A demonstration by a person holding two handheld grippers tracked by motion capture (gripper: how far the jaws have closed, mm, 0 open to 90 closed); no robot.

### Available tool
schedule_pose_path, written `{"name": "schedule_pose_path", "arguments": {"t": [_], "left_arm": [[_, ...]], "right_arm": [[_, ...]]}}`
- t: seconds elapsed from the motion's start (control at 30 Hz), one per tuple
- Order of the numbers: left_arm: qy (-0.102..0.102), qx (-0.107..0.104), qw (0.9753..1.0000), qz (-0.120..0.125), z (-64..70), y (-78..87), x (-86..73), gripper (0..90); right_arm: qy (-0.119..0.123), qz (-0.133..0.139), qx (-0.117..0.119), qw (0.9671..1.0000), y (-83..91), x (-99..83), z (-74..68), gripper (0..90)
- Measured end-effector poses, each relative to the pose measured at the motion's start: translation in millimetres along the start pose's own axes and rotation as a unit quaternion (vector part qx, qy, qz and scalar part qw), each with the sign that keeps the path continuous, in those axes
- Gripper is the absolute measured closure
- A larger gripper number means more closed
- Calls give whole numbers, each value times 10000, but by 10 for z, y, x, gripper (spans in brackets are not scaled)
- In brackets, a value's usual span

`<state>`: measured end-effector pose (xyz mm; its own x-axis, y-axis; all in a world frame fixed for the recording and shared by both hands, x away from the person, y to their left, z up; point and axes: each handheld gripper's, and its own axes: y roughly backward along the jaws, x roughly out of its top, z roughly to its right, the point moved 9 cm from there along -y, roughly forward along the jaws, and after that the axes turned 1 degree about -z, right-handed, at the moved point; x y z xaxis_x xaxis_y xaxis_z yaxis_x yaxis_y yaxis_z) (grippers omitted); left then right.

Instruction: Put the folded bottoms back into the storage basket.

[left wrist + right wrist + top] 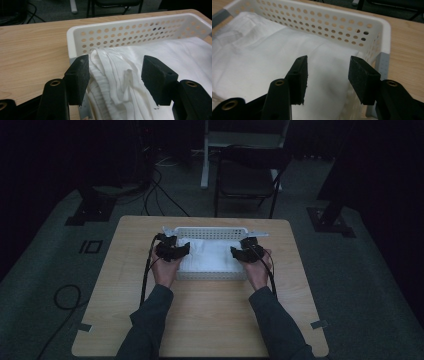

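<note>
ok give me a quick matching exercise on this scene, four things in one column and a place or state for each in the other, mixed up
Things:
1. white cloth
2. white basket
3. left gripper
4. right gripper

Places or states:
a. stands on the wooden table, walls full of round holes
b. open, jaws either side of a bunched fold at the cloth's edge
c. lies inside the basket, rumpled
d. open, above a smooth stretch of cloth near a basket corner

Pairs: 1-c, 2-a, 3-b, 4-d
</note>
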<state>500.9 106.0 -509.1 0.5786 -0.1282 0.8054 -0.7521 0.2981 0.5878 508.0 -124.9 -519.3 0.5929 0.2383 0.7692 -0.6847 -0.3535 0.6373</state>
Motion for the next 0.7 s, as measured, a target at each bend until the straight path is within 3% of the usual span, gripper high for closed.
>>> {"name": "schedule_pose_path", "arguments": {"t": [0.27, 0.6, 0.7], "left_arm": [[-315, -95, 9993, 162, 45, 180, -136, 391], [-295, -400, 9978, 448, 185, 460, -319, 388], [-391, -437, 9970, 509, 261, 517, -411, 385]], "right_arm": [[84, 201, 117, 9997, 205, -53, -19, 478], [206, 491, 247, 9983, 502, -237, -89, 466], [329, 519, 289, 9977, 570, -303, -122, 462]]}}
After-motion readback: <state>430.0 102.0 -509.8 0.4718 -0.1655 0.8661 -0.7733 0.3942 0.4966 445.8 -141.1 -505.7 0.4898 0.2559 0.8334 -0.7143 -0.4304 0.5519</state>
